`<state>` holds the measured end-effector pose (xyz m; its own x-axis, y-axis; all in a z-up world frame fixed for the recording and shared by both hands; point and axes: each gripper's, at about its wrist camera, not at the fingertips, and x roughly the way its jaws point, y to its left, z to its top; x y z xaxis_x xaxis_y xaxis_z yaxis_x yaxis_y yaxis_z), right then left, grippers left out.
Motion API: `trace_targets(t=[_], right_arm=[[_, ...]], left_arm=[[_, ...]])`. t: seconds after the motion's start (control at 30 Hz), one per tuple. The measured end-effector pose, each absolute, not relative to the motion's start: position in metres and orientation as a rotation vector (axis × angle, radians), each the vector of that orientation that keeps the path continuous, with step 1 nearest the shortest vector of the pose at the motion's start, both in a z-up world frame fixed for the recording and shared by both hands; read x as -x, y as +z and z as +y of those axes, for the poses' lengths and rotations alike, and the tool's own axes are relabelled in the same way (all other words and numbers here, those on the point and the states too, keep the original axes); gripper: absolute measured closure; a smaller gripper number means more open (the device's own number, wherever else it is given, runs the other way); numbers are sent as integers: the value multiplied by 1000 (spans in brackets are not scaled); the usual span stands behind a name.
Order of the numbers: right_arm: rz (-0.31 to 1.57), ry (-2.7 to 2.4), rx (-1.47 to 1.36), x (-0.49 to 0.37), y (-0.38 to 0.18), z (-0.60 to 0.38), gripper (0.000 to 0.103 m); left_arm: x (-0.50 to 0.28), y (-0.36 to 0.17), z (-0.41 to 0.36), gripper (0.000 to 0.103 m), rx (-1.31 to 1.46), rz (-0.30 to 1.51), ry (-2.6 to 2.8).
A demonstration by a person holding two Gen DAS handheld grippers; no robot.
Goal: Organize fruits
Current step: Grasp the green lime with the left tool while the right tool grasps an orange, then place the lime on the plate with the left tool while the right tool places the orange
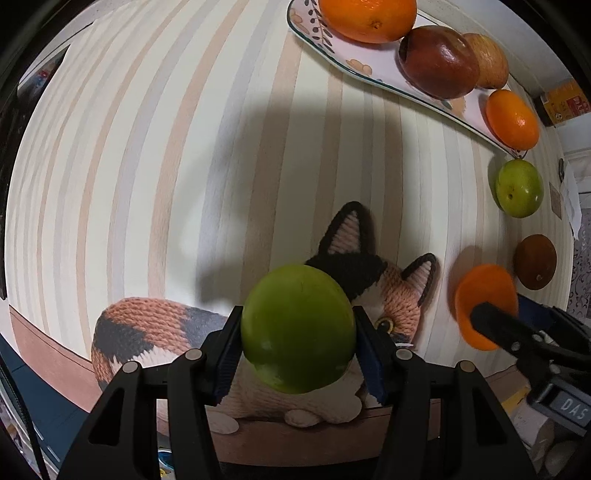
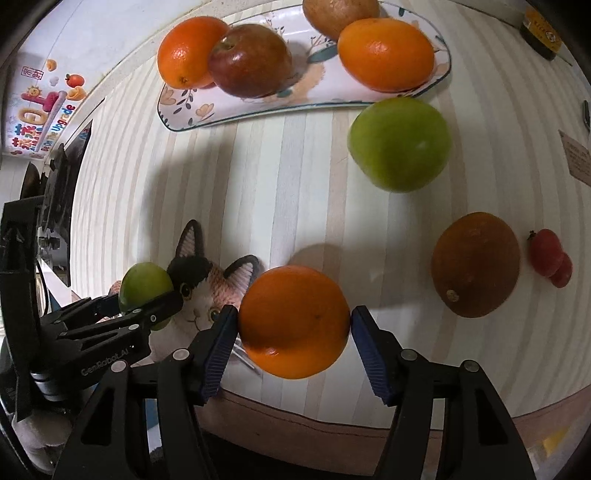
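Left gripper [image 1: 298,328]: your jaws are clamped on a green fruit [image 1: 298,328]. It sits squarely between the two blue pads, which press its left and right flanks. The fruit bulges above and below the jaws and hangs over the cat print [image 1: 354,266] near the bench's front edge.

Right gripper [image 2: 294,321]: your jaws hold an orange [image 2: 294,321]. The left pad touches its side. The right pad sits at its right edge, though you cannot tell for sure that it presses. The orange is centred between the jaws, lifted above the striped bench [image 2: 258,192], with its shadow on the cloth behind it.

Each other: from the right wrist you see your left gripper at lower left with the green fruit. From the left wrist you see your right gripper at lower right with the orange. The two are apart, side by side.

Plate [image 2: 236,110]: at the far side of the bench. It carries two oranges, a red-brown fruit [image 2: 251,59] and a tan fruit [image 2: 340,14].

Loose fruit: a second green fruit [image 2: 400,144] lies just beside the plate's near rim. A brown fruit [image 2: 476,264] lies nearer to you on the right. A small red fruit [image 2: 550,256] lies just beyond it.
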<state>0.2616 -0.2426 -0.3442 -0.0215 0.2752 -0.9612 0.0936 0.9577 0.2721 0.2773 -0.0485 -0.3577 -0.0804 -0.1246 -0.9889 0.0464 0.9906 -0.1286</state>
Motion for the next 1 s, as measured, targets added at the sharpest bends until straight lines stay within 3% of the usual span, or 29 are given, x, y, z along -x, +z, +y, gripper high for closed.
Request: trace_targets(t=[0.27,0.63,0.83,1.0], right_arm=[[1528,120,-265,-263,-328,-232,37],[1325,68,-384,-326,-250,-290,37],[1305,-20,-380,-391,-252,-335,37],[1354,-66,-331,-432,-283,-347,37]], left_arm=[[-285,-339,-32,50,66,1632,-156],[-390,-224,-107,50,63,1457,-352],[-469,-226,-154,50,-45,1444,-356],[-516,-271,-175,50,-108,1531,-330]])
